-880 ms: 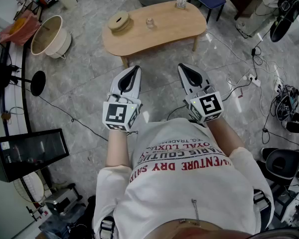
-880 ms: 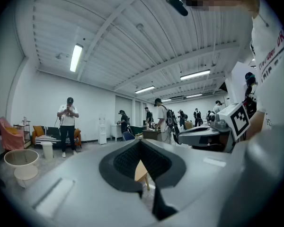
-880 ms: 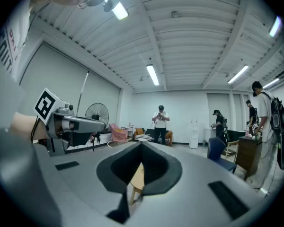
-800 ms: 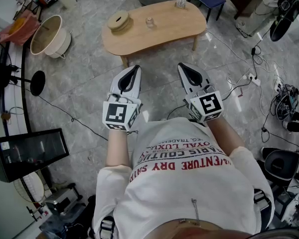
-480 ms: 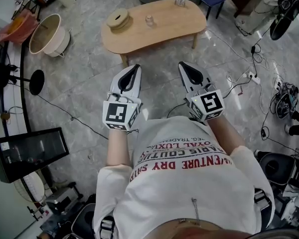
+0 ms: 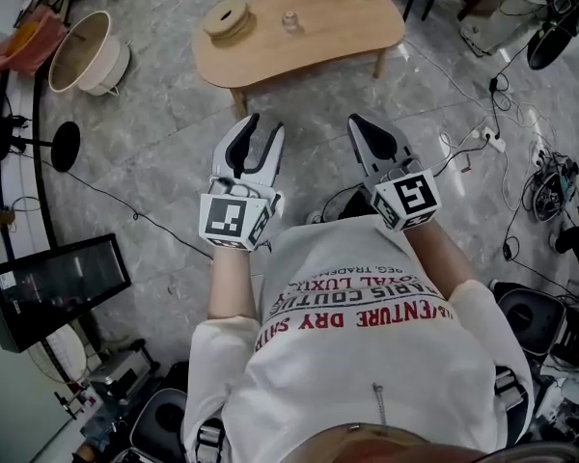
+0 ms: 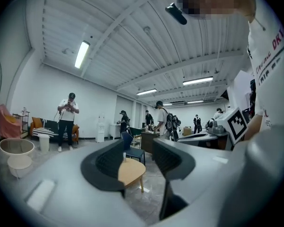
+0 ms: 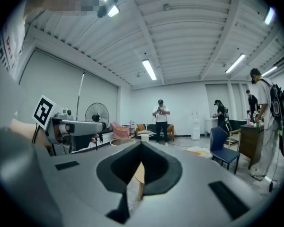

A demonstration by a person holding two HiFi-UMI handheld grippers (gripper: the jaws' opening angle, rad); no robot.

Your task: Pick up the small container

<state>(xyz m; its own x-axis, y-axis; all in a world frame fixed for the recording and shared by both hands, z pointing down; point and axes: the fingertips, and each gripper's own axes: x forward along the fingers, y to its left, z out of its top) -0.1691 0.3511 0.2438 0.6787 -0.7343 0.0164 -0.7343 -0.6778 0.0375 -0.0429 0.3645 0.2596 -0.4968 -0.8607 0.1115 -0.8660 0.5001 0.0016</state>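
Clear small container (image 6: pixel 290 21); tan table (image 6: pixel 318 51)

White printed T-shirt (image 6: pixel 357 355), apparently short-sleeved

Grey marbled floor (image 6: pixel 164 123), cables (image 6: pixel 507 99) trailing at right. Low wooden surface (image 6: pixel 318 41) ahead, round basket (image 6: pixel 77 54) off its left. White walls (image 7: pixel 38 98), ribbed ceiling (image 7: pixel 132 46), strip lights (image 7: pixel 82 54) lit

Small container (image 6: pixel 289 20), too tiny for detail
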